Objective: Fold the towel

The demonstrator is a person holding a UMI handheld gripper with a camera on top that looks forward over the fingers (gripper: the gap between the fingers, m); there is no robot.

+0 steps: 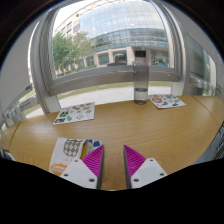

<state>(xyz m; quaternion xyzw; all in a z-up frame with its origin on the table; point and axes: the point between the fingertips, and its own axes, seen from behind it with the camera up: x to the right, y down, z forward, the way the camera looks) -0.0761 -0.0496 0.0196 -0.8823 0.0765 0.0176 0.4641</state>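
My gripper [113, 160] hovers over a wooden table [140, 125], fingers apart with only bare wood between the magenta pads [94, 160]. A patterned white towel [68, 152] lies flat just left of the left finger, partly hidden behind it. Two more patterned cloths lie farther off: one [74, 113] at the left far side, one [167, 101] at the right far edge. Nothing is held.
A tall grey cylinder [141, 82] stands at the table's far edge by the window sill. Large windows [120, 35] with buildings outside run behind the table. The table's curved edge runs along the right side.
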